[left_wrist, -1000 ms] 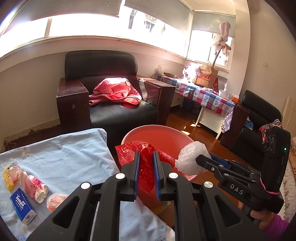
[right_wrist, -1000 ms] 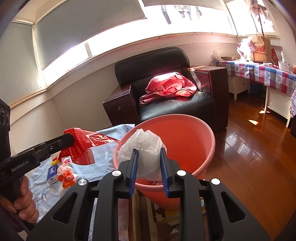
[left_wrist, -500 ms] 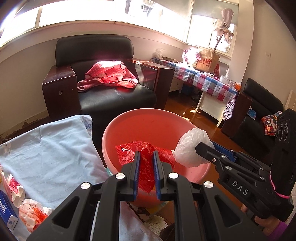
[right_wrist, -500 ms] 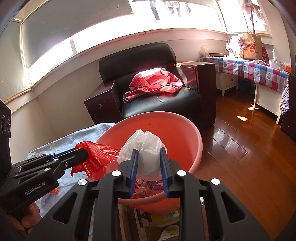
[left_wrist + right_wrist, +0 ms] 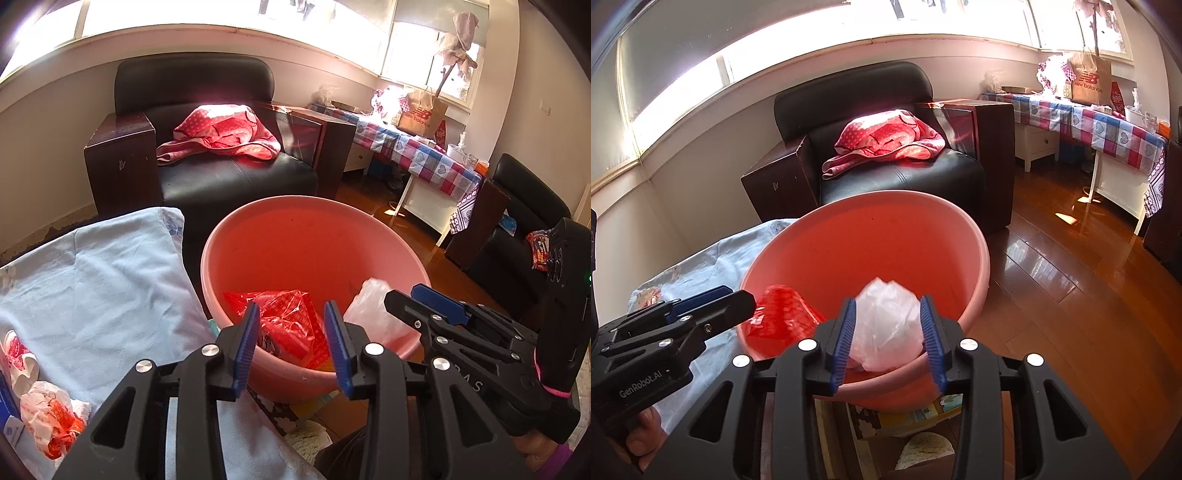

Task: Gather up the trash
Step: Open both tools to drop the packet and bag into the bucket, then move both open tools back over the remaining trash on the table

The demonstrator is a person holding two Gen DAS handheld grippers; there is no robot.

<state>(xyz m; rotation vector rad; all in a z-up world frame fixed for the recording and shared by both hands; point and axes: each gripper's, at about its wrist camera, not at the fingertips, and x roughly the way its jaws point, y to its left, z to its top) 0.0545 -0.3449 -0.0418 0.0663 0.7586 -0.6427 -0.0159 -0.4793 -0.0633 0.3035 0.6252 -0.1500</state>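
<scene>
A pink plastic basin (image 5: 280, 221) stands just ahead of both grippers. My left gripper (image 5: 291, 310) hangs over its near rim with its jaws opening. The crumpled red wrapper (image 5: 284, 325) lies loose between the pads, down inside the basin. My right gripper (image 5: 888, 306) is also over the near rim, jaws opening. The white plastic bag (image 5: 886, 328) sits between its pads, slightly blurred, and it rests on the basin's inner wall. In the left wrist view the right gripper (image 5: 406, 295) comes in from the right with the bag (image 5: 373, 310) at its tips.
A light blue cloth (image 5: 92, 288) covers the table at the left, with crumpled orange-and-white wrappers (image 5: 48, 417) on it. Behind the basin is a black armchair (image 5: 229, 177) holding a pink cloth. A checked table (image 5: 1108, 122) and wooden floor (image 5: 1071, 314) lie to the right.
Both grippers came down and forward over the basin. Their jaws then spread apart. The red wrapper and the white bag, pinched before, now sit loose inside the basin.
</scene>
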